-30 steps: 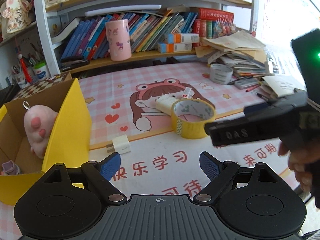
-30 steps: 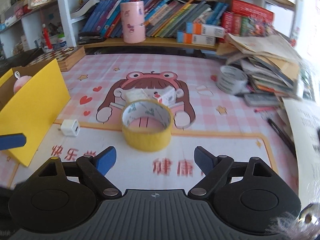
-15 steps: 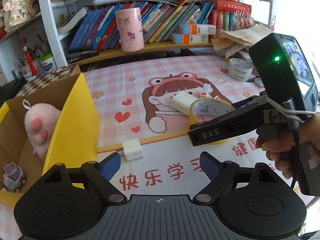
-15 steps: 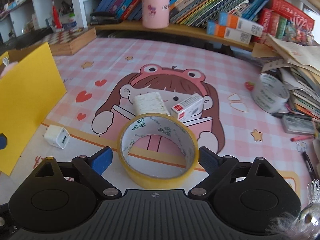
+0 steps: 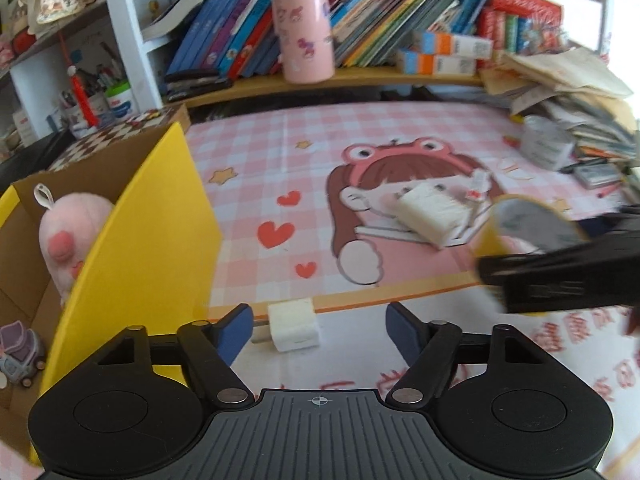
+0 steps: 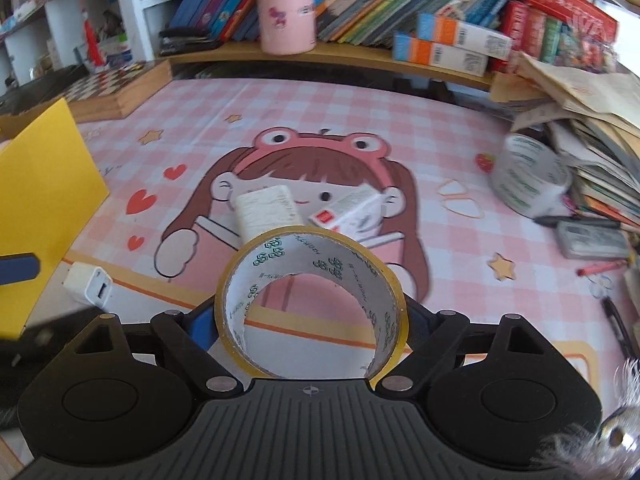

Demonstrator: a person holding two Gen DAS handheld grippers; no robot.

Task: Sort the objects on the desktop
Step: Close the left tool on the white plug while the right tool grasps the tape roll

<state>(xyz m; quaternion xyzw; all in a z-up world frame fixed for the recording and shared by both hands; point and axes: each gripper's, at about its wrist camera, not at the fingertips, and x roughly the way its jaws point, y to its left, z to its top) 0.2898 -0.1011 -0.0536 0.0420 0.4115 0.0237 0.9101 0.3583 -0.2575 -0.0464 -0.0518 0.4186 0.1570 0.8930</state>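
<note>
- At the left edge of the desk stands a yellow cardboard box, plain brown inside, holding a pink plush paw with a white loop and a small lilac toy car low in its corner.
- Left gripper: its jaws have just been closing and stand part-way apart around the white charger cube, which lies on the mat between the blue pads; no pad visibly touches it.
- Right gripper: its jaws have just closed a little and flank the yellow tape roll, a wide ring with a white printed lining; whether the pads press on it cannot be told.
- Just behind the roll lie a white tissue pack and a small red-and-white box, side by side.
- A glossy pink checked desk mat with a cartoon girl covers the desk; a clear tape roll sits by stacked papers.
- Shelves behind carry slanted books and a pink cylindrical cup.
</note>
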